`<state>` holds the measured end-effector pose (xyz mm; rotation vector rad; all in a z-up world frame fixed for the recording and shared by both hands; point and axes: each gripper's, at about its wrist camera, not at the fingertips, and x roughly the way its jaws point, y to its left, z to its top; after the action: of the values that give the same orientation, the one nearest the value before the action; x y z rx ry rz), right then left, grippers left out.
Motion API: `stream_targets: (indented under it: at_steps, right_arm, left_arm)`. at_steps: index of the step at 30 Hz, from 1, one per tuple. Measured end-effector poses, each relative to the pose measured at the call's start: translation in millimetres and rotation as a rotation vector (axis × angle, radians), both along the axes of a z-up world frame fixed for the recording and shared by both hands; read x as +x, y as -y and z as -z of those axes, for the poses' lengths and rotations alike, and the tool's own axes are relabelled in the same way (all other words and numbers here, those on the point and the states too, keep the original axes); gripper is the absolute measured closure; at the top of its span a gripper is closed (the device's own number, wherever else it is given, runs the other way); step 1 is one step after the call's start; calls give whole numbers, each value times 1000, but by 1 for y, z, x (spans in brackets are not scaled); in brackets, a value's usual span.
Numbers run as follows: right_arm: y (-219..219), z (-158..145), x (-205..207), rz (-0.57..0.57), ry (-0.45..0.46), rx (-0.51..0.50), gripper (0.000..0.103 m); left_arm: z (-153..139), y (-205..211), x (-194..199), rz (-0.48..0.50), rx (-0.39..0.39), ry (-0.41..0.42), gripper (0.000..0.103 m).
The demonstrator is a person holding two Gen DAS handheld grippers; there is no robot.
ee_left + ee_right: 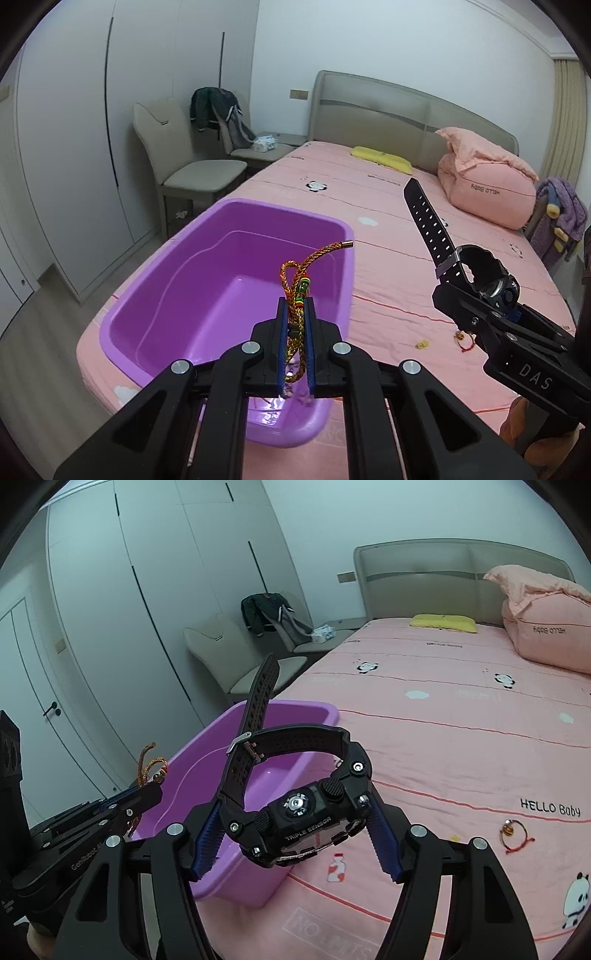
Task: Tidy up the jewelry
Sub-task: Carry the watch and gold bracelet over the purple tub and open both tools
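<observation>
My left gripper [296,308] is shut on a gold braided cord bracelet [297,291] with coloured beads, held above the purple plastic tub [155,291] on the bed. It also shows in the right wrist view [147,788]. My right gripper [295,812] is shut on a black digital watch [295,812], its strap sticking up, held to the right of the tub [280,709]. In the left wrist view the watch [476,273] sits in the right gripper [491,295]. A red string bracelet with an amber bead [511,834] lies on the sheet.
The pink bed sheet [388,229] carries a folded pink duvet [487,184], a yellow pillow [380,157] and a small yellow item [422,344]. A beige chair [184,166] and white wardrobes [74,147] stand left of the bed.
</observation>
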<state>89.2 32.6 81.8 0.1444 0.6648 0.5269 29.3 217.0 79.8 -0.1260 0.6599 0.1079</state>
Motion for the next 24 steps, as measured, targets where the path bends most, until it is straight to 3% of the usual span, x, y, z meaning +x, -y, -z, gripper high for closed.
stream_targets:
  at_steps: [11, 24]
  right_arm:
    - [-96, 21, 45, -124, -89, -74, 37]
    - [-151, 70, 77, -165, -212, -245, 37]
  left_arm:
    - [37, -78, 23, -140, -44, -92, 95]
    - [80, -105, 50, -199, -105, -222, 94]
